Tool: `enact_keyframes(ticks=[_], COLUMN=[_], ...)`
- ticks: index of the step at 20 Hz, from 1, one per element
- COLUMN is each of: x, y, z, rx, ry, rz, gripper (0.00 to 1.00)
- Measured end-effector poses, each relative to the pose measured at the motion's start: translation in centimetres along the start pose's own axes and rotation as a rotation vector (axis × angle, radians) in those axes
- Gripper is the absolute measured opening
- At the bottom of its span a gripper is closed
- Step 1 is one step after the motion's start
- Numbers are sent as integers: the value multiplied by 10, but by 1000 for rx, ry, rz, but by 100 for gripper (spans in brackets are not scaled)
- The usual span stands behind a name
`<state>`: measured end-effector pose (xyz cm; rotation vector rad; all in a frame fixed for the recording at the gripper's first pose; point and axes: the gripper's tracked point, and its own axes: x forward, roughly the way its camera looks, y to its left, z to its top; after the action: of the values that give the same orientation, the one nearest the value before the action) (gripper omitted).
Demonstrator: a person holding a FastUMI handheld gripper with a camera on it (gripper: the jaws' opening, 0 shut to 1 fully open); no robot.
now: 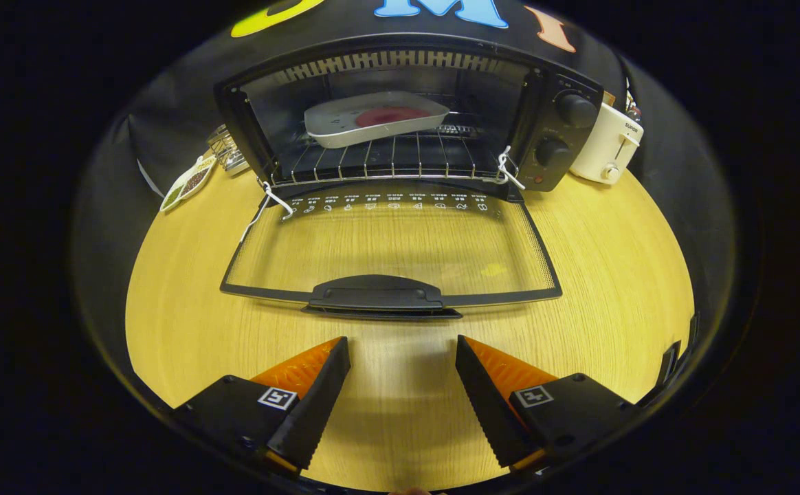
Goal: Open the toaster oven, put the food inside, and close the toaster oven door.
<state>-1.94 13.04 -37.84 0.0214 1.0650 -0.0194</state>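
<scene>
Gripper view: my gripper hangs over the wooden table w/ its 2 fingers spread apart, jaws released, nothing between them but bare tabletop. Just ahead of the fingertips is the handle of the toaster oven door, which is swung fully down & lies flat, glass facing up, table grain visible thru it. I see no contact btw fingers & handle; a strip of table separates them.

Beyond the door the toaster oven stands open. Inside, on the wire rack, sits a pale tray w/ the food, a flat reddish round, on it. Tray sits toward the left-centre of the rack, well inside the cavity. White ties hang at both front corners of the rack. 2 knobs are on the oven's right panel.

Right of the oven, just beside it, is a white toaster. Left of the oven I see a wire basket & a small dish w/ dark bits in it; can't tell what those are.
</scene>
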Motion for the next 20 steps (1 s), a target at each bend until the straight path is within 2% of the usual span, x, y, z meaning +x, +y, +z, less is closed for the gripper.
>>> enact_keyframes(ticks=[6, 10, 13, 20], x=[11, 3, -15, -67], y=[1, 1, 1, 5], z=[11, 14, 21, 65], rx=[14, 35, 20, 125], ry=[-23, -26, -67, -242], rz=[-7, 21, 34, 101], gripper=[99, 98, 98, 98])
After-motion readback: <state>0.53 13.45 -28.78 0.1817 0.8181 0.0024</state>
